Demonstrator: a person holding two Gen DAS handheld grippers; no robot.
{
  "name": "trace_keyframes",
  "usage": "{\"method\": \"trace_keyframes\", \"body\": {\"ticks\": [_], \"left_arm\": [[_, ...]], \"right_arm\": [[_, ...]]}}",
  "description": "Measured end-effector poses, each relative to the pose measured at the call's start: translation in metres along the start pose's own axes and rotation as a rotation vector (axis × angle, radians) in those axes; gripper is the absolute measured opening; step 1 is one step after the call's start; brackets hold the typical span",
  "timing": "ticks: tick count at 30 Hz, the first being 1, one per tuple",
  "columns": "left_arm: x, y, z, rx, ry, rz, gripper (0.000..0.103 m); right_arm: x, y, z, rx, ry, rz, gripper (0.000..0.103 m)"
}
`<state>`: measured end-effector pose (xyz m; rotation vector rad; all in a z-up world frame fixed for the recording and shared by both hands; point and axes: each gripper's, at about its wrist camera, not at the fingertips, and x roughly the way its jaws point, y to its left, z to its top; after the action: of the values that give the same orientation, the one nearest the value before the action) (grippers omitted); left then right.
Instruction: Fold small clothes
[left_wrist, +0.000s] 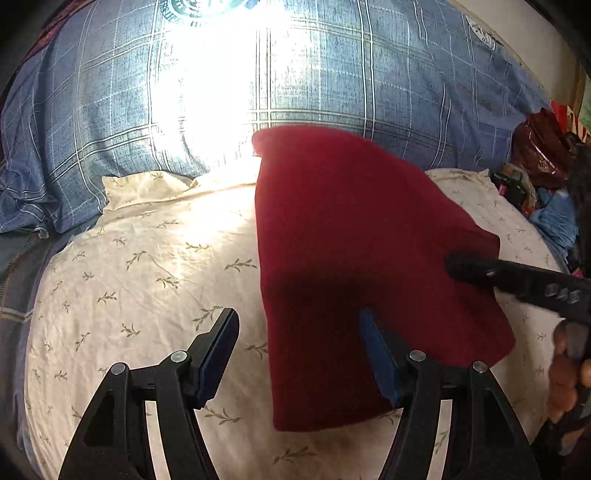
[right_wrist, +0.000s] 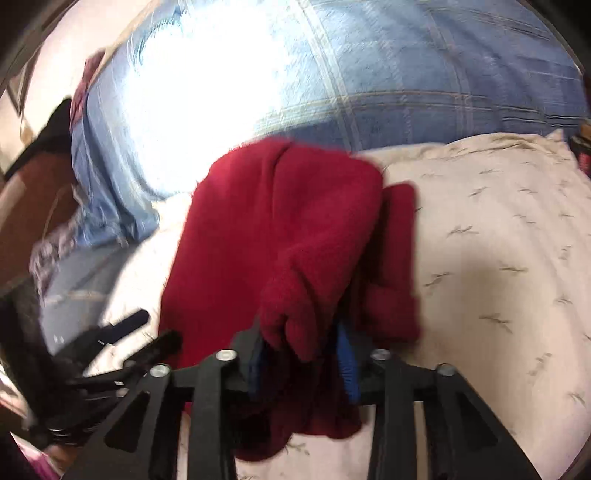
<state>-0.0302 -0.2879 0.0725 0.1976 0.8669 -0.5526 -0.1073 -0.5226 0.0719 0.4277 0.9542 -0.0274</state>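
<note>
A dark red knitted garment (left_wrist: 362, 266) lies folded on a cream leaf-print pillow (left_wrist: 147, 266). My left gripper (left_wrist: 299, 321) is open and empty, its left finger over the pillow and its right finger over the garment's near part. My right gripper (right_wrist: 303, 347) is shut on a bunched edge of the red garment (right_wrist: 280, 236) and lifts that edge off the pillow (right_wrist: 498, 240). The right gripper's finger also shows in the left wrist view (left_wrist: 517, 280), at the garment's right edge. The left gripper shows blurred in the right wrist view (right_wrist: 147, 328).
A blue plaid quilt (left_wrist: 332, 66) is heaped behind the pillow, with a bright glare on it. A red bag (left_wrist: 539, 147) and mixed clutter sit at the far right. A hand (left_wrist: 565, 376) holds the right gripper's handle.
</note>
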Motion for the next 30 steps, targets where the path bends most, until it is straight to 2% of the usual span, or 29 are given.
{"method": "trace_keyframes", "body": {"ticks": [1, 3, 5, 7, 9, 11, 13, 14, 16, 19, 23, 26, 30], "left_arm": [[-0.001, 0.0, 0.003, 0.002, -0.012, 0.009, 0.067], [0.004, 0.004, 0.009, 0.0, -0.028, 0.032, 0.067], [0.009, 0.008, 0.015, -0.02, -0.042, 0.048, 0.067], [0.015, 0.008, 0.02, -0.036, -0.048, 0.054, 0.07], [0.021, 0.008, 0.021, -0.043, -0.05, 0.064, 0.072], [0.029, 0.008, 0.022, -0.044, -0.045, 0.064, 0.072], [0.035, 0.009, 0.023, -0.046, -0.042, 0.059, 0.073], [0.038, 0.009, 0.023, -0.048, -0.041, 0.058, 0.074], [0.041, 0.009, 0.024, -0.047, -0.04, 0.065, 0.074], [0.043, 0.01, 0.026, -0.05, -0.035, 0.066, 0.074], [0.043, 0.011, 0.025, -0.055, -0.03, 0.066, 0.074], [0.042, 0.012, 0.024, -0.062, -0.032, 0.067, 0.074], [0.041, 0.01, 0.022, -0.072, -0.032, 0.067, 0.074]], "right_arm": [[-0.01, 0.0, 0.002, -0.003, -0.031, -0.022, 0.047], [-0.031, 0.006, 0.008, -0.022, -0.117, -0.06, 0.047], [-0.037, 0.017, 0.016, -0.052, -0.156, -0.042, 0.047], [-0.025, 0.033, 0.023, -0.121, -0.135, -0.023, 0.042], [-0.001, 0.042, 0.026, -0.185, -0.09, -0.078, 0.039], [0.026, 0.039, 0.029, -0.194, -0.051, -0.156, 0.034], [0.048, 0.029, 0.033, -0.179, -0.038, -0.172, 0.034], [0.054, 0.026, 0.035, -0.17, -0.059, -0.17, 0.034], [0.058, 0.027, 0.039, -0.192, -0.078, -0.182, 0.034], [0.054, 0.029, 0.043, -0.182, -0.056, -0.18, 0.034], [0.024, 0.033, 0.034, -0.166, -0.059, -0.148, 0.04], [0.005, 0.041, 0.013, -0.217, -0.061, -0.139, 0.04], [0.023, 0.032, -0.017, -0.235, 0.024, -0.199, 0.039]]}}
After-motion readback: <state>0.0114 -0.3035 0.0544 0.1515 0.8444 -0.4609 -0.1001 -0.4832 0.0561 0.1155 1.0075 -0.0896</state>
